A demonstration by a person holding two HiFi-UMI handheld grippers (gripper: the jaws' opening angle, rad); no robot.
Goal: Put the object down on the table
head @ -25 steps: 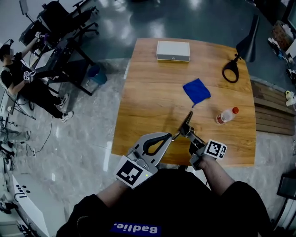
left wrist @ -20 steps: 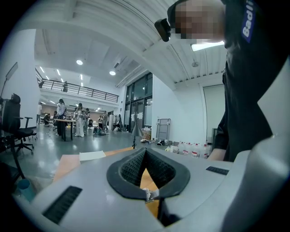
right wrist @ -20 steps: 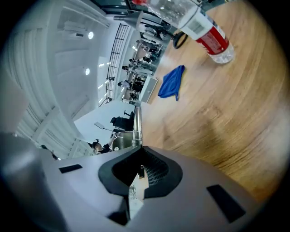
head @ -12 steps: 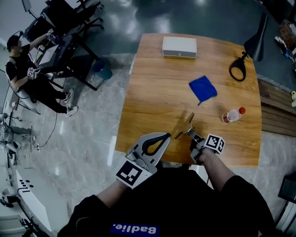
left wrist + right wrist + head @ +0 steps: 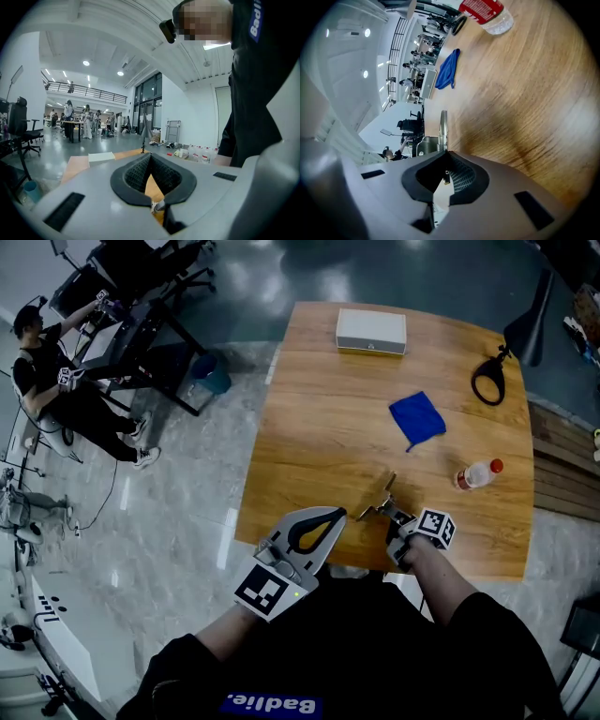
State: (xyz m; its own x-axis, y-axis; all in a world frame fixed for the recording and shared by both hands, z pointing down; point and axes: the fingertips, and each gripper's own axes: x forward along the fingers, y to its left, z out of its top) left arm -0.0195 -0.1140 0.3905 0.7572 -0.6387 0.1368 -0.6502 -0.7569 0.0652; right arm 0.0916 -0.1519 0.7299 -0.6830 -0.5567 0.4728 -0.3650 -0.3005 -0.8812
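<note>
The metal tool [image 5: 382, 503] sits clamped in the shut jaws of the right gripper [image 5: 392, 514], over the near part of the table [image 5: 319, 427]. Whether its far end touches the wood cannot be told. In the right gripper view the tool [image 5: 442, 129] shows only as a thin rod with a spring and a bracket poking past the jaw tips; the rest is hidden between the pads, so what kind of tool it is stays unclear.

The left gripper [image 5: 337, 515] hangs just beside it at the table's near edge, jaws together with nothing between them.

Farther out lie a blue cloth [image 5: 418, 419] and a bottle [image 5: 476, 473] on its side, its top cut off in the right gripper view. A white box [image 5: 371, 331] and a black loop [image 5: 489, 382] lie near the far edge.
</note>
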